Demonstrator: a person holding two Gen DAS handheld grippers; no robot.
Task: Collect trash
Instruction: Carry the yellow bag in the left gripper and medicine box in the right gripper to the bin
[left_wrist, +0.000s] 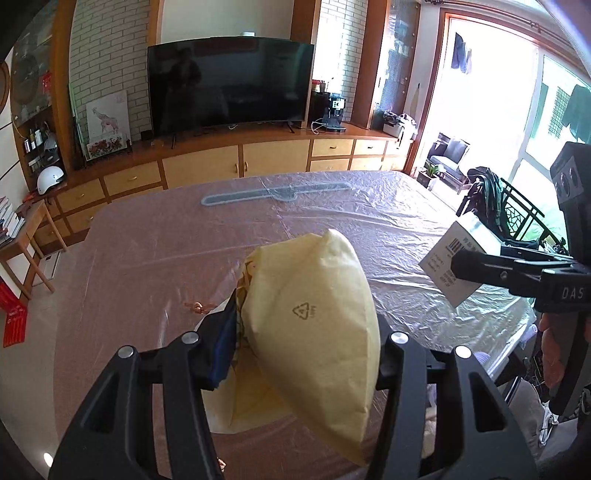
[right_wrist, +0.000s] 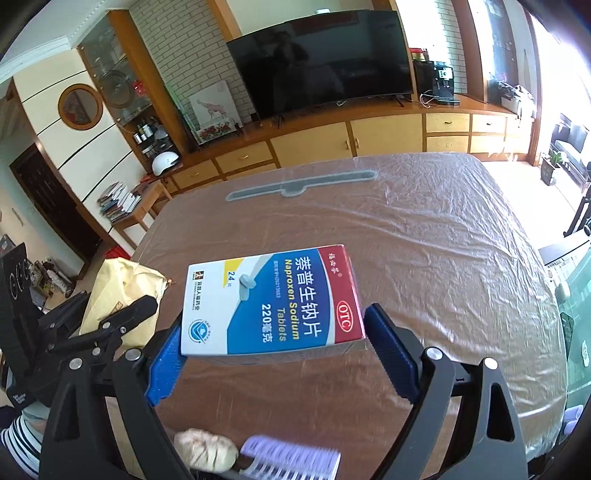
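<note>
Fingers (left_wrist: 388, 354) of the left gripper (left_wrist: 295, 354) stand partly closed on a yellow padded envelope (left_wrist: 314, 314), which is carried clear above the near part of the desk (left_wrist: 184, 236); the fingers (right_wrist: 391, 350) of the right gripper (right_wrist: 273, 350) stand wide, their blue pads pressed on the two long sides of a tablet box (right_wrist: 273, 299), also held off the desk near its near edge. Risk one: the envelope is soft and bulky and is held only across its lower part, so it may sag, twist or slide out if the hand swings or tips sharply. Risk two: the box is smooth card gripped near one end only; a jolt could pivot it between the pads or drop it, and extra squeeze would likely crush it. Risk three: the two grippers work close together, so the loads may collide when brought to one place. A small brown scrap (left_wrist: 197, 306) lies on the desk's plastic cover beside the envelope and could be missed. The envelope's long axis runs away from the left gripper, its free end tilted up toward the far edge. The box's long axis runs likewise, printed face up, pointing toward the far edge.
</note>
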